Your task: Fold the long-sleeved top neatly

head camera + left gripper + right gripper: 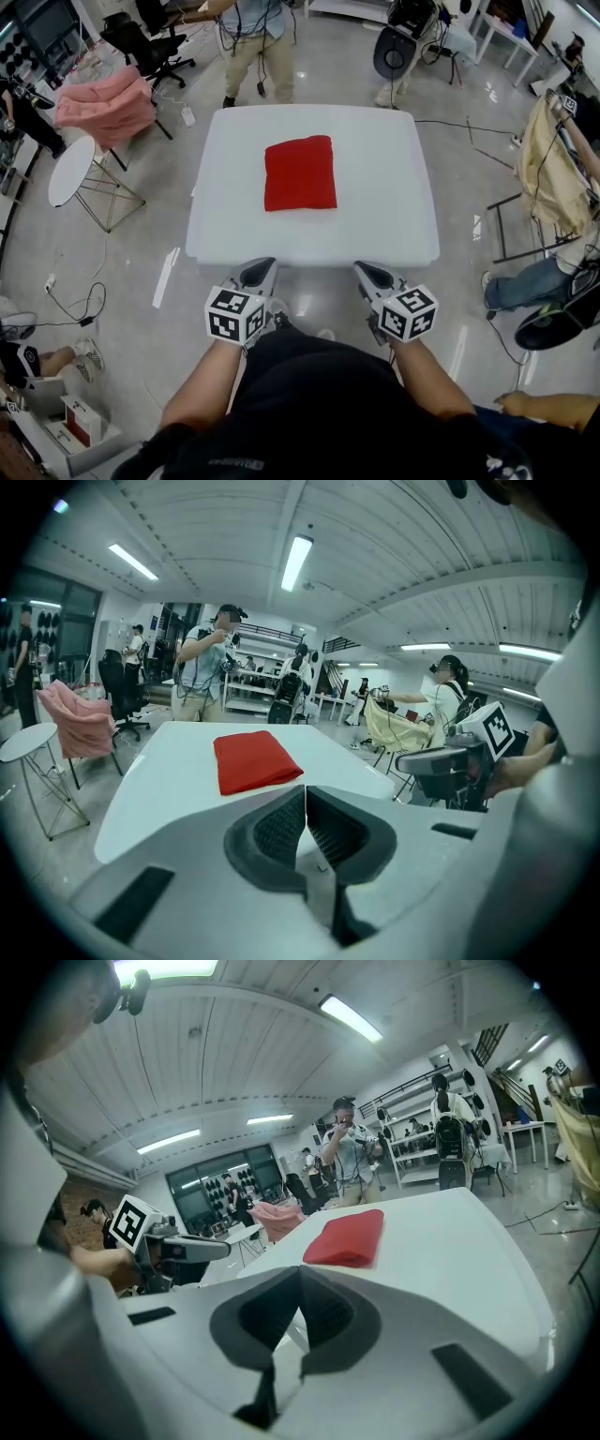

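Plainly, both pairs of jaws are pressed together with nothing between them. The grey-and-white left gripper and its twin, the right gripper, are held side by side just off the near edge of the square white table, clear of the cloth. The red long-sleeved top lies as a compact folded rectangle at the table's middle, well in from every edge. This idle pose is judged to suit a fold already completed, since no hold is needed.
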